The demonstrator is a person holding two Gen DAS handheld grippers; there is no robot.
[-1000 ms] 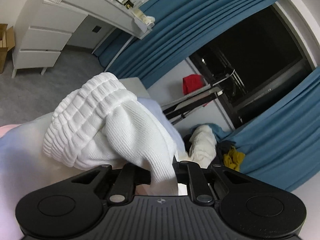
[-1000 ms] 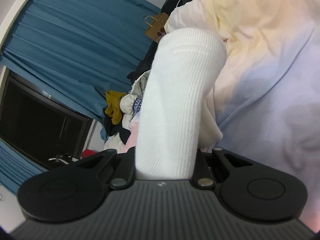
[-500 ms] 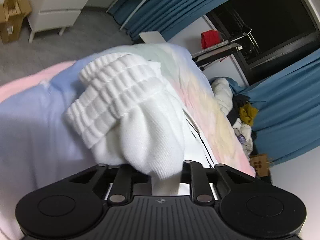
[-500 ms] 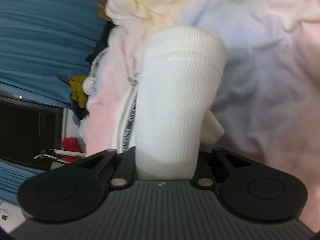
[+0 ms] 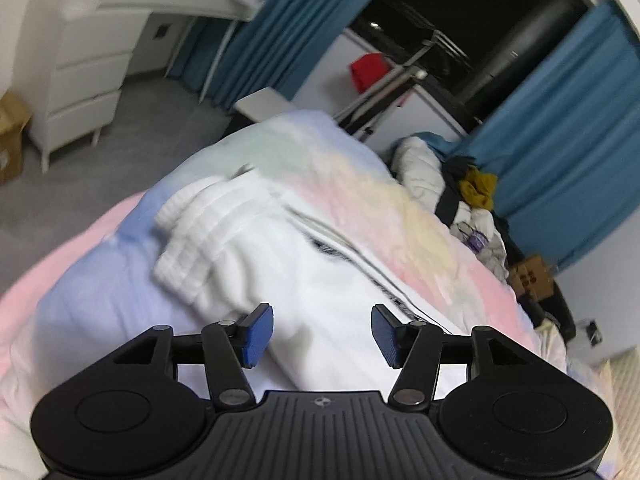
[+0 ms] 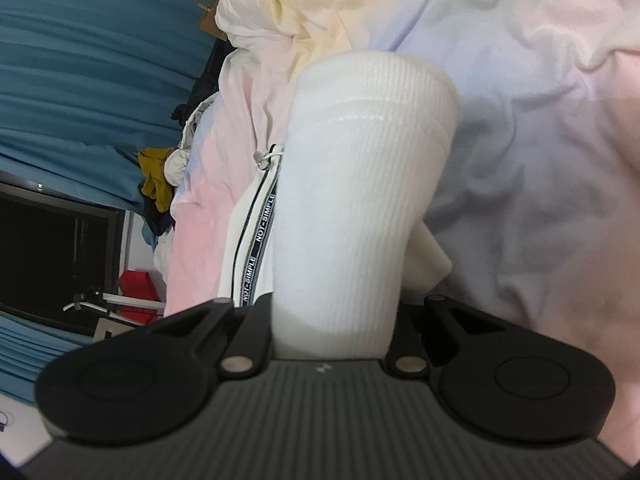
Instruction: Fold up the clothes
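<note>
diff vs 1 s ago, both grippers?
Left gripper let go: its jaws have just been opening, and the white sock now lies on the pastel duvet, pads clear of it. Unchanged: right gripper stays shut on its sock end.

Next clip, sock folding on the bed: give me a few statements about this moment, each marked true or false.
1. The left gripper clamps the white ribbed sock. False: its jaws have just been opening and its blue pads stand apart.
2. The right gripper is shut on the white ribbed sock. True.
3. The garment with the black lettered stripe lies on a pastel bedspread. True.
4. The curtains are red. False: blue.
</note>
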